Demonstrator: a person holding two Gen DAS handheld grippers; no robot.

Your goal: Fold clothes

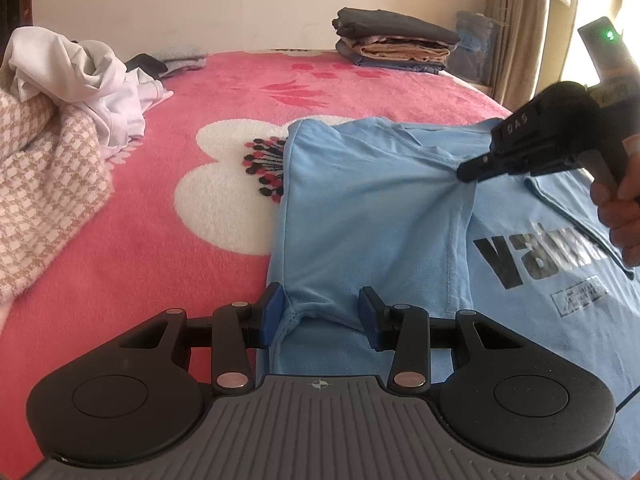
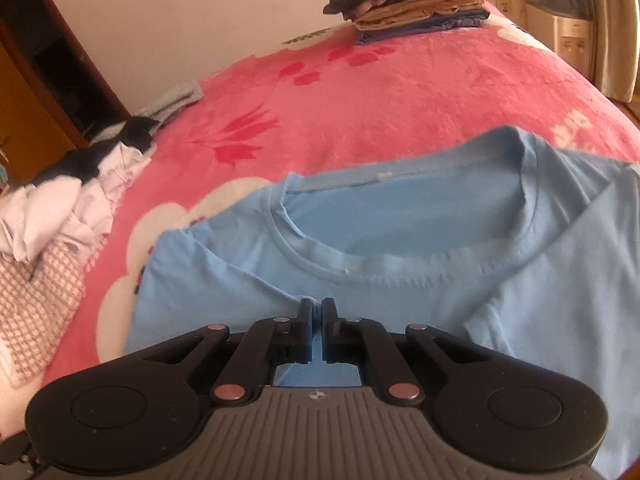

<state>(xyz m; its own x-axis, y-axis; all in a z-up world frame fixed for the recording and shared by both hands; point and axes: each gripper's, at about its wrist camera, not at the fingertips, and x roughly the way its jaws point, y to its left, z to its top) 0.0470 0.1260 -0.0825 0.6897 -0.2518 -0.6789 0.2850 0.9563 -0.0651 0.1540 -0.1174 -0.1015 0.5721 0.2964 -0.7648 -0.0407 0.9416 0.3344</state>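
Right gripper (image 2: pixel 316 312): jaws drawn together, pinching a fold of blue cloth just below the collar; seen from the left wrist view as a black tool held by a hand (image 1: pixel 618 216) above the garment.
Left gripper (image 1: pixel 320 316): blue pads standing apart, straddling a bunched edge of the same garment; cloth lies between the pads, and neither pad visibly presses on it.
Bed (image 1: pixel 200 280): covered by a pink fleece blanket with large white flowers and red leaf motifs; it carries everything below.
Blue T-shirt (image 1: pixel 360 208): spread on the near right part of the bed, one side folded over the body; black printed lettering faces up beside the fold, round collar (image 2: pixel 400 272) toward the far side.
Checked cloth (image 1: pixel 44 184): beige-and-white, heaped at the left edge of the bed.
White garment (image 1: pixel 80 80): crumpled, lying on top of the checked cloth.
Folded stack (image 1: pixel 394 44): dark, tan and blue items piled neatly at the far end of the bed, near the wall, well apart from the T-shirt.
Grey folded piece (image 2: pixel 176 100): small, at the far left edge of the bed.
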